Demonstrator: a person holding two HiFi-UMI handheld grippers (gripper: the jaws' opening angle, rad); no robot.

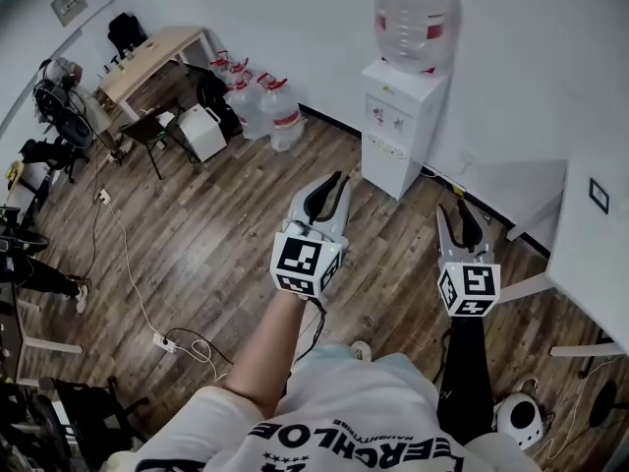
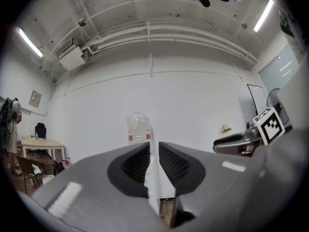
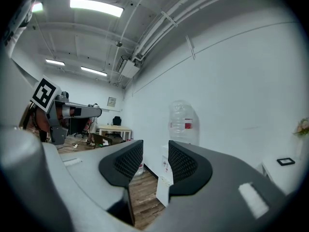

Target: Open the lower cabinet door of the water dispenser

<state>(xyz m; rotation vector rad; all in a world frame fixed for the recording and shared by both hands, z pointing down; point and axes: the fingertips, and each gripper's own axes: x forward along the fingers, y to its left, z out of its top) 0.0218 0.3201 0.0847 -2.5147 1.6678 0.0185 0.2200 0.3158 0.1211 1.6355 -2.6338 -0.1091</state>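
The white water dispenser (image 1: 401, 126) stands against the far wall with a large clear bottle (image 1: 413, 18) on top. Its lower cabinet door (image 1: 386, 168) is closed. Both grippers are held level in the air, short of the dispenser and apart from it. My left gripper (image 1: 331, 187) is shut and holds nothing; in the left gripper view the bottle (image 2: 138, 128) shows just above its jaws (image 2: 154, 151). My right gripper (image 1: 462, 216) is open with nothing between its fingers. In the right gripper view the dispenser (image 3: 165, 178) and bottle (image 3: 181, 122) lie just ahead of its jaws (image 3: 155, 153).
Spare water bottles (image 1: 260, 101) stand on the floor left of the dispenser, beside a white box (image 1: 203, 131), a chair (image 1: 152, 134) and a desk (image 1: 147, 57). A white table (image 1: 590, 234) juts in at the right. A cable and power strip (image 1: 162, 342) lie on the wood floor.
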